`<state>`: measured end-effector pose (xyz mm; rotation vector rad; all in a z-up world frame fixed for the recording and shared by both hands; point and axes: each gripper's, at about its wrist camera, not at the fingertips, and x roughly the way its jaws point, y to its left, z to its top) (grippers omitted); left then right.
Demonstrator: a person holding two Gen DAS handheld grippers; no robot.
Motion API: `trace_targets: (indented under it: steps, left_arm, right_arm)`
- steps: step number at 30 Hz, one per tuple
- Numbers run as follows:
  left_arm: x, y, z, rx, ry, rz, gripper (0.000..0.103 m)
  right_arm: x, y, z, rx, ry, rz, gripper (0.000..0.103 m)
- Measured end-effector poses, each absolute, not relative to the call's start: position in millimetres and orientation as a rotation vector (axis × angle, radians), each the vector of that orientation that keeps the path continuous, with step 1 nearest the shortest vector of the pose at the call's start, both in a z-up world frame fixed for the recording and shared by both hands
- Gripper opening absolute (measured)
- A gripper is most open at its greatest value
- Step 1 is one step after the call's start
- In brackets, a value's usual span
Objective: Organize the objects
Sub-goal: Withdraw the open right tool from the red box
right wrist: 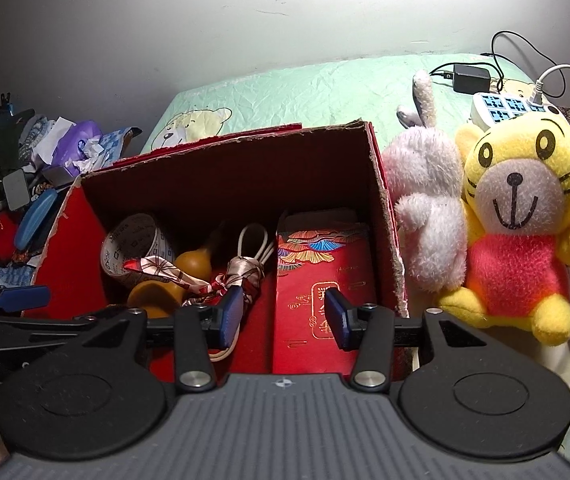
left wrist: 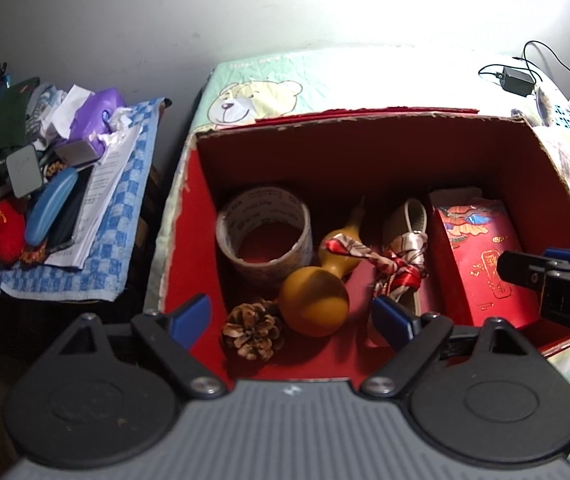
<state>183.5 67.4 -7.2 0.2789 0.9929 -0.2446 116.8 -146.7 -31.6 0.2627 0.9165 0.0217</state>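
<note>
Both grippers hang over the red cardboard box [left wrist: 189, 200] on the bed [right wrist: 305, 88], the left gripper [left wrist: 291, 318] with jaws spread empty above the pinecone [left wrist: 253, 330] and gourd [left wrist: 313, 300], the right gripper [right wrist: 283, 316] with jaws half spread, pinching nothing, above the red envelope [right wrist: 325, 280] at the box's three o'clock side.

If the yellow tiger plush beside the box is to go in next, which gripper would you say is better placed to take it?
Probably the right gripper: open and empty, on the box side nearest the tiger plush. The left gripper hovers over the gourd.
</note>
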Motion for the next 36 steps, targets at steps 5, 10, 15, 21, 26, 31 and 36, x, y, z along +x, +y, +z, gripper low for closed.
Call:
trace_targets:
  steps: [5, 10, 15, 21, 26, 31, 36]
  left_arm:
    - [186.5, 68.1, -8.7, 0.272, 0.983, -0.239, 0.091]
    - [191.4, 67.6, -12.2, 0.278, 0.982, -0.231, 0.092]
    - [194.9, 65.4, -19.8, 0.296, 0.991, -0.218, 0.092]
    - [198.3, 64.4, -22.8, 0.291, 0.983, -0.237, 0.094]
    - [199.6, 64.3, -22.7, 0.27, 0.973, -0.266, 0.096]
    - [203.6, 60.4, -29.2, 0.29, 0.997, -0.252, 0.099]
    - [206.4, 59.4, -33.5, 0.306, 1.016, -0.234, 0.099]
  right_arm:
    - [118.0, -145.4, -33.3, 0.271, 0.916, 0.007, 0.051]
    - [119.7, -142.8, -34.7, 0.26, 0.914, -0.011, 0.054]
    - [122.9, -139.9, -37.9, 0.244, 0.92, -0.021, 0.055]
    - [126.8, -139.5, -38.3, 0.235, 0.919, -0.027, 0.059]
    - [128.3, -139.1, -38.8, 0.227, 0.915, -0.028, 0.06]
    - [129.0, -138.8, -39.3, 0.234, 0.906, -0.033, 0.062]
    - [131.2, -139.0, -39.7, 0.233, 0.9, -0.033, 0.062]
